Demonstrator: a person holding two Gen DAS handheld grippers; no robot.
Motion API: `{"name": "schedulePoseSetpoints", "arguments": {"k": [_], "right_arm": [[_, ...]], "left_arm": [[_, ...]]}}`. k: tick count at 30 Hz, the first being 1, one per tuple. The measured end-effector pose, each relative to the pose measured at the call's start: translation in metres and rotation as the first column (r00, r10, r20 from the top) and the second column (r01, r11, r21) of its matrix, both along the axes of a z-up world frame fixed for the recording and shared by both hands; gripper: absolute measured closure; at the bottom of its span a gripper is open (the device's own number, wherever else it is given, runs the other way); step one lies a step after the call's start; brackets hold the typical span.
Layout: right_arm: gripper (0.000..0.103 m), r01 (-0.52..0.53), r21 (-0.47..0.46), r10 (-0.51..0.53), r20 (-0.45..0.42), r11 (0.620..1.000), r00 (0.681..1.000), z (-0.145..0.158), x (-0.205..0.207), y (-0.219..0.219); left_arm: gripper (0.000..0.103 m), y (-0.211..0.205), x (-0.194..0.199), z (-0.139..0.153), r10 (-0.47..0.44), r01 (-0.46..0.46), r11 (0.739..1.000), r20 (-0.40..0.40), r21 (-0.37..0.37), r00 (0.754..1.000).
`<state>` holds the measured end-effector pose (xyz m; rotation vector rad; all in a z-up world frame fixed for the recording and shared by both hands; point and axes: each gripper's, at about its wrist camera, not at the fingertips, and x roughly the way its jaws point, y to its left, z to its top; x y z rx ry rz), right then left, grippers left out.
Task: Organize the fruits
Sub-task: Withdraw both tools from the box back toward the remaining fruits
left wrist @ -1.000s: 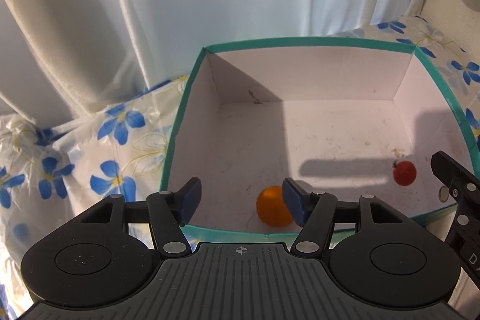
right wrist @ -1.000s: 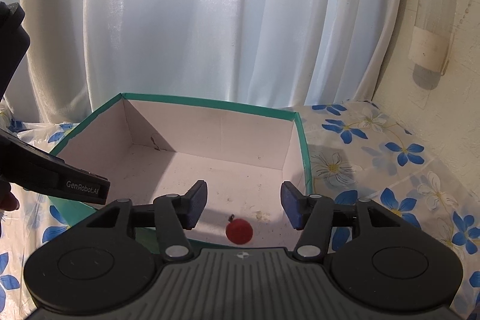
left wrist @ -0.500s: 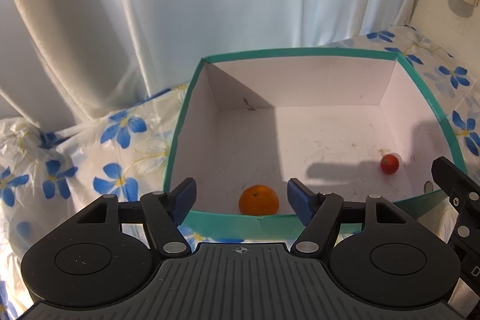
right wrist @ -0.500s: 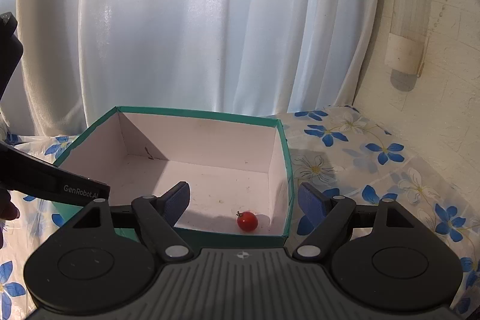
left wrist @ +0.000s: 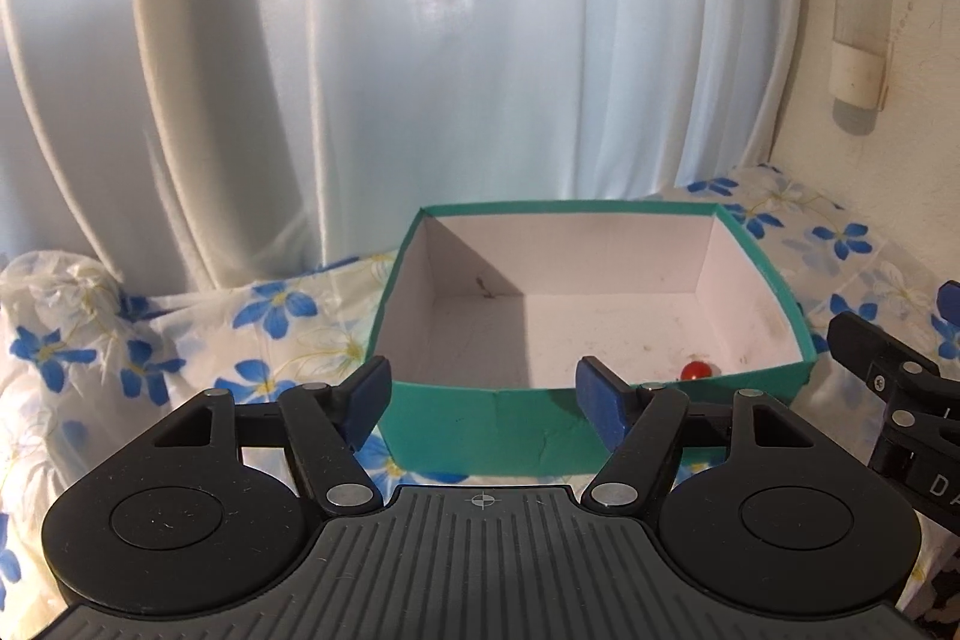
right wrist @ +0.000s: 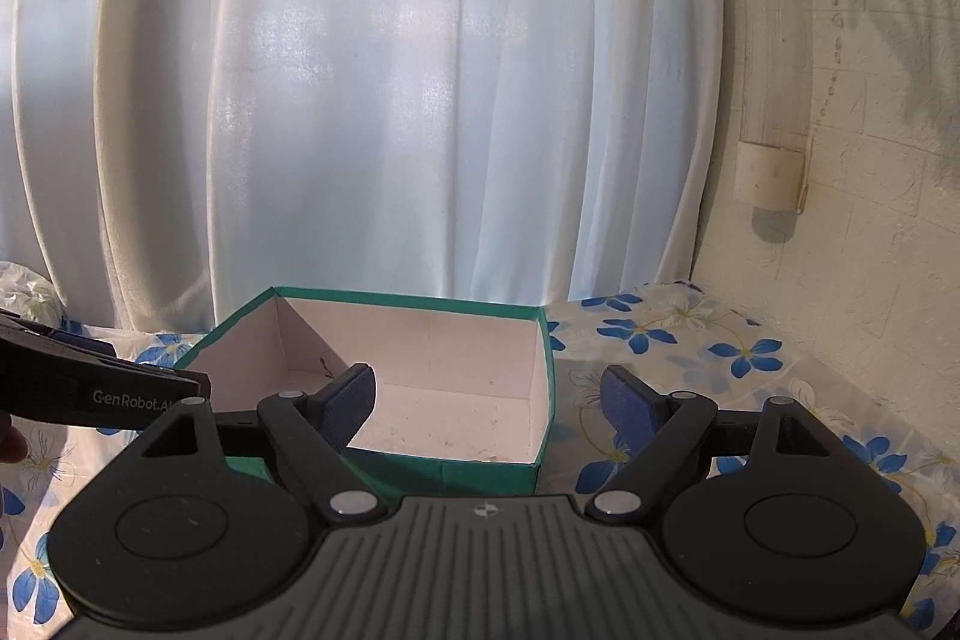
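- Left gripper (left wrist: 483, 397): released, blue pads spread wide, nothing between them; jaws just opened further, then levelled off. Positioned in front of the near wall of the box, outside it, clear of contact.
- Right gripper (right wrist: 489, 409): released, pads spread wide, nothing gripped; jaws just opened further. Left pad in line with the box interior, right pad over the tablecloth beyond the right wall; no contact visible.
- Box (left wrist: 498, 427): open-topped cardboard, teal outside and along the rim, pale inside. Seated on the tablecloth close to the back edge of the table, near the curtain.
- Cherry tomato (left wrist: 696, 370): small, red, on the box floor at the near right corner, partly hidden by the near wall in the left wrist view. Hidden in the right wrist view.
- Orange: not visible in either view; position cannot be told.
- Tablecloth (right wrist: 708, 340): pale plastic, blue flower print, covering the table around the box.
- Curtain (right wrist: 390, 100): white, hanging behind the back edge.
- Clear tube (right wrist: 771, 58): fixed upright on the right wall, in a pale bracket.
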<state>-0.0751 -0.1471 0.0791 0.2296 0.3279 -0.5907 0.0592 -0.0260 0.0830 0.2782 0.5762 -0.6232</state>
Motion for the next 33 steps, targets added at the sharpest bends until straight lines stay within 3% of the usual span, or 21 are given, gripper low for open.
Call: {"name": "schedulePoseSetpoints", "arguments": {"k": [6, 11, 17, 22, 27, 31, 33], "right_arm": [[0.018, -0.012, -0.035, 0.014, 0.050, 0.999, 0.999, -0.005, -0.026, 0.021], [0.018, -0.009, -0.075, 0.013, 0.057, 0.997, 0.998, -0.018, -0.051, 0.037], [0.018, -0.014, -0.067, 0.015, 0.021, 0.998, 1.000, -0.039, -0.072, 0.051], [0.018, -0.014, -0.062, 0.012, -0.023, 0.998, 1.000, -0.061, -0.083, 0.060], [0.019, -0.019, -0.042, 0.017, -0.066, 0.999, 0.998, -0.080, -0.091, 0.067], [0.024, -0.045, -0.026, 0.043, -0.098, 0.999, 0.994, -0.091, -0.091, 0.071], [0.032, -0.065, -0.021, 0.062, -0.125, 0.998, 0.990, -0.098, -0.089, 0.073]], "left_arm": [[0.027, 0.025, -0.023, -0.003, -0.027, 0.030, 0.998, 0.056, -0.050, 0.998], [0.025, 0.051, -0.045, -0.018, -0.053, 0.063, 0.996, 0.151, -0.068, 0.987], [0.025, 0.067, -0.059, -0.043, -0.069, 0.076, 0.995, 0.099, -0.064, 0.993], [0.025, 0.067, -0.066, -0.065, -0.065, 0.065, 0.998, 0.086, 0.007, 0.994], [0.025, 0.077, -0.071, -0.076, -0.061, 0.062, 0.998, 0.059, -0.019, 0.996], [0.027, 0.079, -0.075, -0.092, -0.056, 0.055, 0.998, 0.032, 0.013, 0.998], [0.029, 0.081, -0.078, -0.100, -0.057, 0.056, 0.998, 0.026, 0.035, 0.998]]}}
